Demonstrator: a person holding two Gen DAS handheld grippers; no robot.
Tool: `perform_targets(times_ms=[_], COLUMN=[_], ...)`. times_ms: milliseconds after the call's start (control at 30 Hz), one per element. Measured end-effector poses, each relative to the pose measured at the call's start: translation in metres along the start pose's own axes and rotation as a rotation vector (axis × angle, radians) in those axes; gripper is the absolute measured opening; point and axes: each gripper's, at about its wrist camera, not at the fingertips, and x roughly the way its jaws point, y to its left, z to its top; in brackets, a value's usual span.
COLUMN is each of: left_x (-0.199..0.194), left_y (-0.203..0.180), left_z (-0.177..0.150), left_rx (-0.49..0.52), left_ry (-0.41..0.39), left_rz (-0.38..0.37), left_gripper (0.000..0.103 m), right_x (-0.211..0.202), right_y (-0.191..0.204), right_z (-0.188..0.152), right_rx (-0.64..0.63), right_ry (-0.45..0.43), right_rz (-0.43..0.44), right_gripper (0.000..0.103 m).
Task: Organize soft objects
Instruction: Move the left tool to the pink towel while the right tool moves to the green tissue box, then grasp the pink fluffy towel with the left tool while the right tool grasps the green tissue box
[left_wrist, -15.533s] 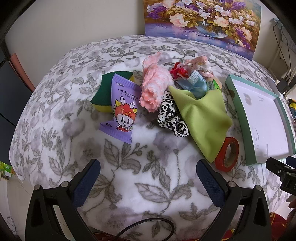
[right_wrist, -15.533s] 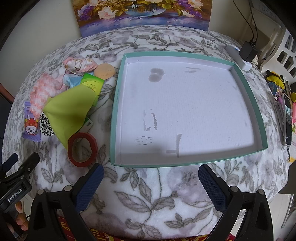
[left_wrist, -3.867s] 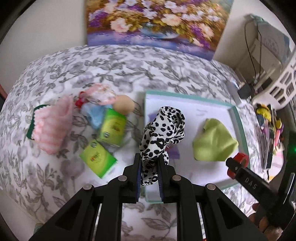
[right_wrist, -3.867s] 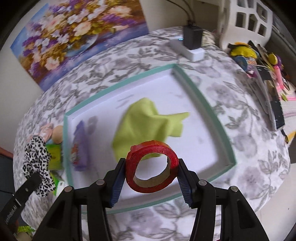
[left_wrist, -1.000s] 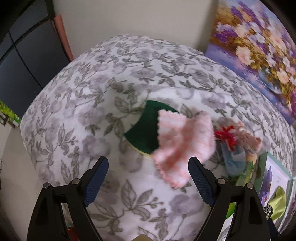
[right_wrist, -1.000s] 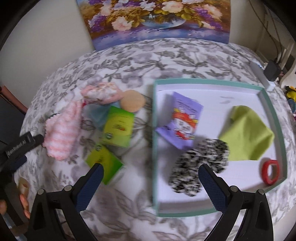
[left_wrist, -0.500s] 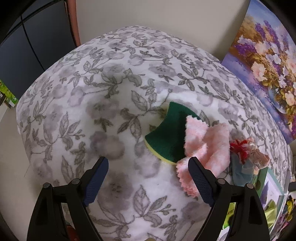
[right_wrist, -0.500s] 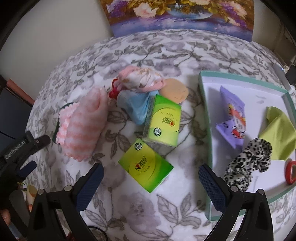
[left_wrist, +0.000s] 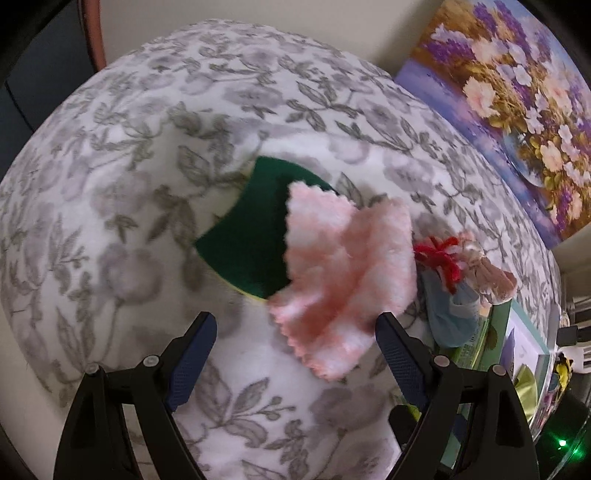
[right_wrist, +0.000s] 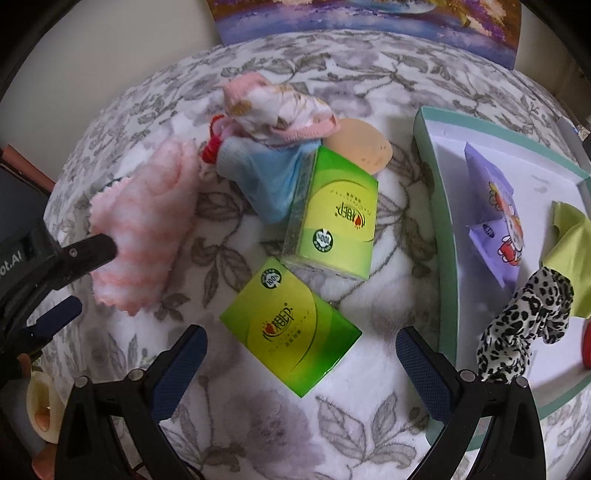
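Covering the whole counter, a white fleece cloth printed with grey leaves and flowers (right_wrist: 280, 221) carries everything. At its right edge sits a shallow teal-rimmed white tray (right_wrist: 443, 236) holding a purple cartoon wipes packet (right_wrist: 495, 206), a lime-green cloth (right_wrist: 570, 236) and a leopard-print fabric scrunchie (right_wrist: 524, 325). Left of the tray lie two green tissue packs (right_wrist: 291, 328), and further left a fluffy pink-and-white striped towel (left_wrist: 347, 277) overlaps a dark green scouring sponge (left_wrist: 251, 240). The left hand-held gripper (left_wrist: 295, 362) hovers spread wide just before the towel; the right hand-held gripper (right_wrist: 301, 373) hangs spread over the nearer tissue pack.
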Motion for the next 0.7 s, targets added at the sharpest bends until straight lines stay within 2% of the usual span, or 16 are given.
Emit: perform_targets(times_ms=[100,200,267,367,433,567,667,700], left_x=[0.005,0.008,0.011,0.016,0.018,0.018,0.016,0.015], left_y=[-0.005,-0.01,-0.013,-0.017,-0.019,-0.017,-0.016,-0.016], left_z=[0.0,0.0,0.001,0.001,0.002,0.001,0.0,0.0], left_rx=[0.003,0.01,0.016,0.036,0.047,0.042,0.043,0.046], left_ry=[0.016,0.023,0.03,0.04,0.044,0.038,0.032,0.029], left_rz=[-0.03,-0.046,-0.047,-0.055,-0.059,-0.073,-0.087,-0.088], left_gripper=[0.085,0.066,0.058,0.04,0.021,0.012,0.01,0.01], right_x=[0.005,0.009,0.011,0.013,0.014,0.012,0.008,0.007], right_y=[-0.001,-0.001,-0.003,-0.003,-0.003,-0.004,-0.005,-0.006], right_z=[0.0,0.001,0.001,0.002,0.004,0.002,0.001,0.002], right_rx=[-0.001,0.0,0.0,0.0,0.003,-0.004,-0.008,-0.008], right_ry=[0.01,0.02,0.025,0.024,0.022,0.021,0.017,0.012], right_rz=[-0.005,-0.01,-0.011,-0.012,-0.009,-0.007,-0.005,-0.003], right_gripper=[0.103,0.103,0.103,0.103,0.103,0.103,0.096,0.09])
